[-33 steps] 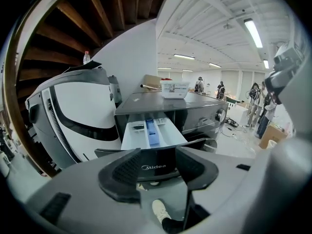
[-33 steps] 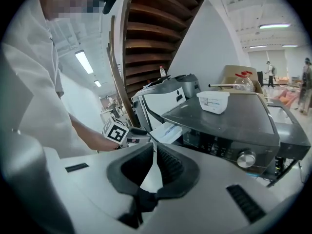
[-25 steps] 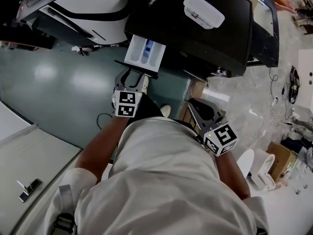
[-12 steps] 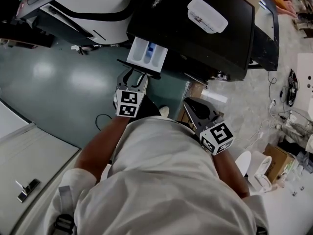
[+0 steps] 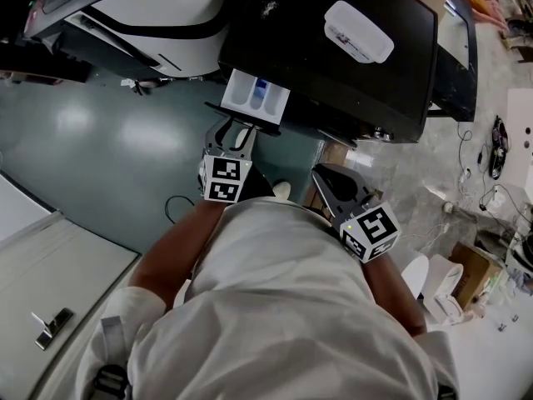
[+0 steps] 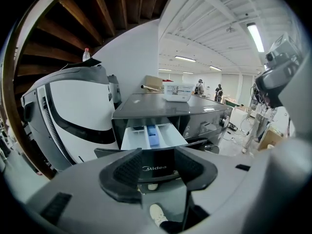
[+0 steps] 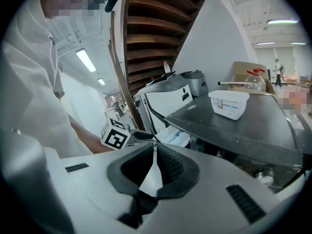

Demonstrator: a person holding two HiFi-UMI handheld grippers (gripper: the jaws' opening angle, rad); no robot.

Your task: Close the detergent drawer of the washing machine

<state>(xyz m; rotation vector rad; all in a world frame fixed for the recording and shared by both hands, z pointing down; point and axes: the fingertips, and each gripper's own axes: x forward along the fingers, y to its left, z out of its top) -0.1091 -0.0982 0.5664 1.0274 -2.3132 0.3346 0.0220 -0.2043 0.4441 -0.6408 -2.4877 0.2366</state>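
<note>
Two grippers are held by a person near a dark washing machine [image 5: 333, 65], and its drawer [image 5: 254, 96] sticks out part way on the machine's left side. On the near side of it, the left gripper [image 5: 234, 137] has its jaws spread wide with the drawer's front in the gap, not squeezed, and they have just been closing a little. Low on the right, the right gripper [image 5: 331, 186] is well apart from the drawer, jaws pressed together on nothing.
</note>
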